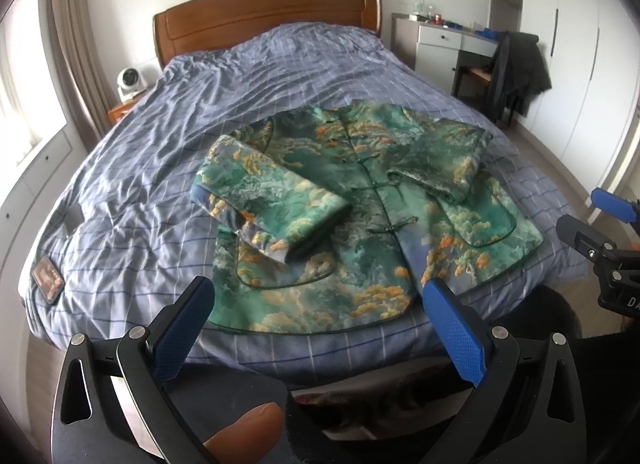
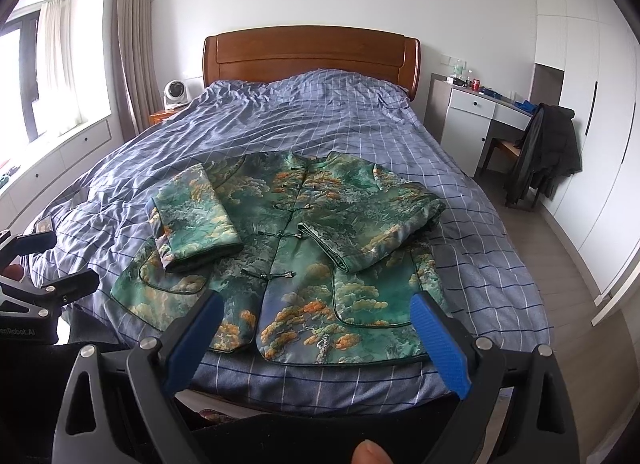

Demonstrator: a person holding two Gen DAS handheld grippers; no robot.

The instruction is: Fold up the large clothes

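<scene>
1. The jacket (image 2: 280, 264) is lying face up near the foot of the bed (image 2: 320, 123), both sleeves folded across its front.
2. The bottom-up fold is seemingly remaining.
3. The left claw (image 1: 316, 300) and right claw (image 2: 316, 316) are hovering apart, gripping nothing.

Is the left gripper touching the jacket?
Apart. The left wrist view shows the left gripper open, hovering short of the jacket hem.
</scene>
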